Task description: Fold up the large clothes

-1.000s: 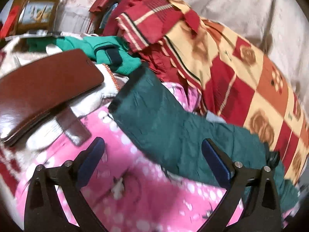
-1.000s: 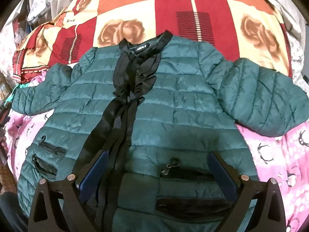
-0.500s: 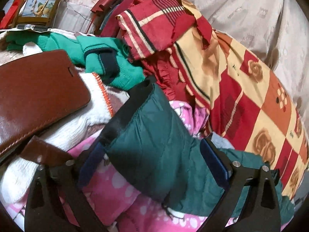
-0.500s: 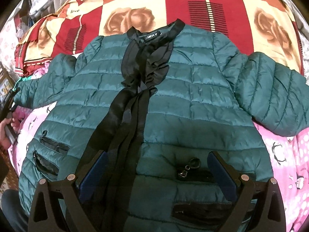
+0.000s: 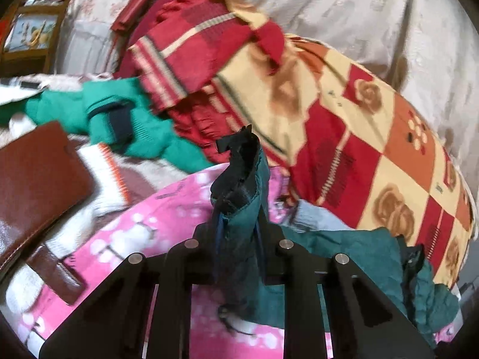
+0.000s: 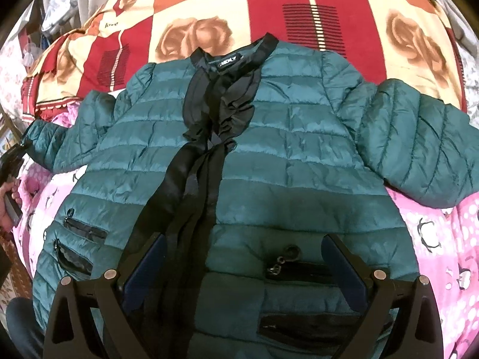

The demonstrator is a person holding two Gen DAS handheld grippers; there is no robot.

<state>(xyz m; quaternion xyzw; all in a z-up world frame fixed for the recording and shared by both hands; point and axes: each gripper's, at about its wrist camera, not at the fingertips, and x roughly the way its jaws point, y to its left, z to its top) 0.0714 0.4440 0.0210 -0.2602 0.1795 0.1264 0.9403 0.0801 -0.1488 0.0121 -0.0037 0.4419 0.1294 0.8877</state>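
Spread front-up across the bed: a teal quilted jacket (image 6: 299, 155), collar toward the far edge, hem toward the near edge, black ruffled placket (image 6: 206, 149) running down the middle. Under the collar and shoulders, a red-and-cream rose-print blanket (image 6: 269, 9); under the hem and both sleeves, a pink spotted sheet (image 6: 443, 239).

At the bed's left side, the left sleeve (image 6: 60, 146) stretched outward, its black cuff (image 5: 239, 161) pinched between the blue pads of the left gripper (image 5: 238, 239) — jaws drawn nearly together, cuff sticking up just past the fingertips. Beyond that cuff, toward the left edge, a brown leather wallet (image 5: 39, 185) lying on white knitwear, and a green sweater (image 5: 131, 125) bunched against the blanket's folded corner. Motion blur in this wrist view, so finer cuff detail hard to make out.

Centre of the bed: two zip pockets on each front panel, a small ring pull (image 6: 287, 254) at the upper right-hand one.

Near edge, over the hem: the right gripper (image 6: 245, 272), jaws spread wide, gripping nothing, placket strip passing just inside its left finger.

Right side: the other sleeve (image 6: 419, 149) bent down, overlapping blanket and pink sheet.
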